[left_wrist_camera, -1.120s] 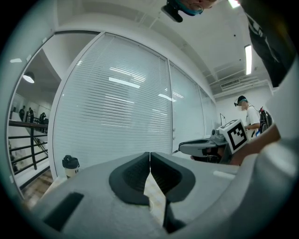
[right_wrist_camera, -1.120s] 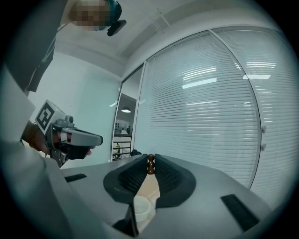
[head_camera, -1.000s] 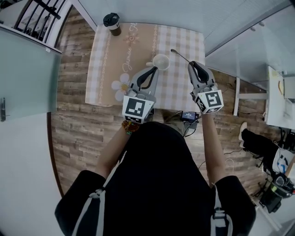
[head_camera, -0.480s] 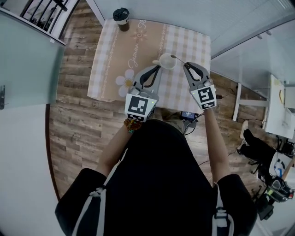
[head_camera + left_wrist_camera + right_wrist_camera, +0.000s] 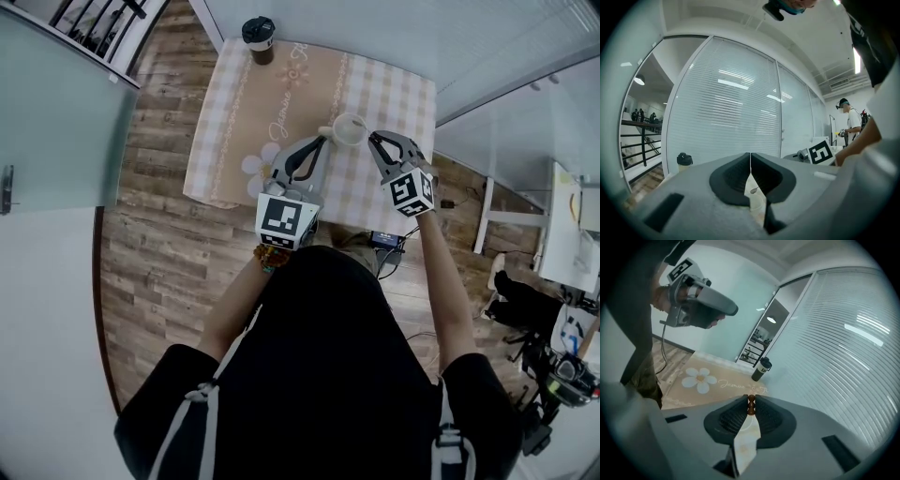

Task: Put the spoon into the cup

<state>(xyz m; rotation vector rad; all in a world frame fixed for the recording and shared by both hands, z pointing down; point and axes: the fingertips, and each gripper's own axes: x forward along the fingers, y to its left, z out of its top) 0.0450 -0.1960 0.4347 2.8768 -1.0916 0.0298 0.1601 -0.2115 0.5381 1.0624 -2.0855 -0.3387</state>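
A white cup (image 5: 349, 129) stands on the checked tablecloth (image 5: 394, 84), near the table's front edge. My right gripper (image 5: 373, 139) is just right of the cup and tilts down toward it. It is shut on the spoon's brown beaded handle (image 5: 751, 405). In the left gripper view the spoon's bowl (image 5: 754, 190) shows through the jaw gap, over the pale cup (image 5: 757, 202). My left gripper (image 5: 323, 142) lies level with its jaws shut and its tip at the cup's handle (image 5: 326, 132). Whether it pinches the handle cannot be seen.
A dark-lidded tumbler (image 5: 260, 31) stands at the table's far left corner. A daisy print (image 5: 255, 165) marks the cloth by the left gripper. Glass walls with blinds rise behind the table, with wooden floor on the left. Another person (image 5: 848, 123) stands off to the right.
My right gripper has come down and leftward with the spoon, rolling as it went, so the spoon's bowl has swung from behind the cup to over it. The left gripper stays by the cup's handle.
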